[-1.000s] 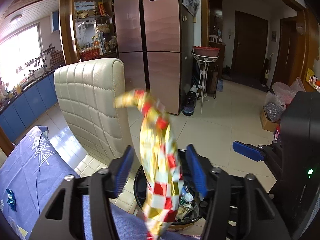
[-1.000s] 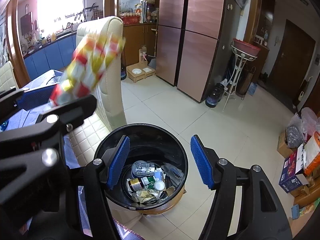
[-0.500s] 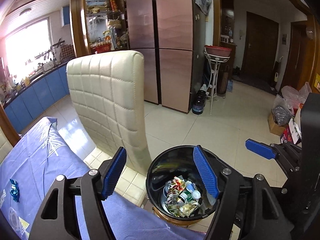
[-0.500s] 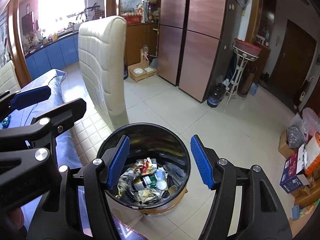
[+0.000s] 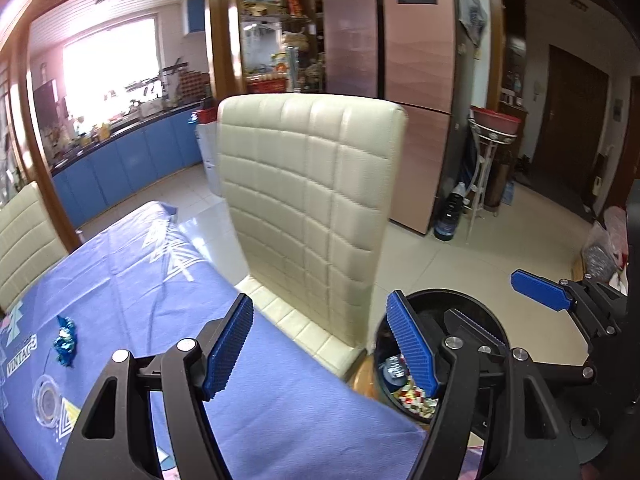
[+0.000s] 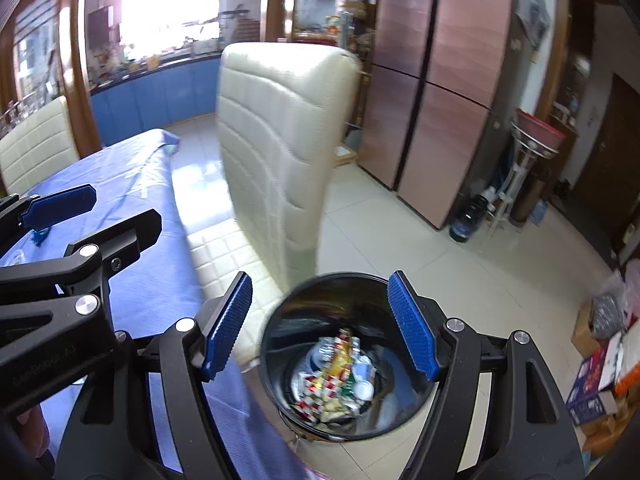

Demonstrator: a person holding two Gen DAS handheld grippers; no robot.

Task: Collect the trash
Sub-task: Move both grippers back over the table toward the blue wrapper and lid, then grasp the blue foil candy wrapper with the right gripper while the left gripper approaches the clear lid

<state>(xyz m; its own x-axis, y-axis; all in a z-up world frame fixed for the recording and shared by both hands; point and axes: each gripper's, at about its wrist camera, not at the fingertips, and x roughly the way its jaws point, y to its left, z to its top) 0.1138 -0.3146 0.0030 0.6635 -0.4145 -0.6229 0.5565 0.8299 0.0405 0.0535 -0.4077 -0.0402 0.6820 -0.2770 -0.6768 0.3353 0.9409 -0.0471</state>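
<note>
Your left gripper [image 5: 320, 354] and right gripper [image 6: 320, 326] both gape wide, ribbed blue pads bare — nothing held. The crinkled red-gold foil wrapper [image 6: 320, 394] lies in the round black bin [image 6: 404, 424] (glossy wall) beside the quilted cream chair [image 5: 312, 200]. A blue foil candy [image 5: 65, 340] sits on the blue tablecloth [image 5: 132, 292].

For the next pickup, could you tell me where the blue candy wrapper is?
The blue wrapper lies on the tablecloth, far left in the left wrist view.
</note>
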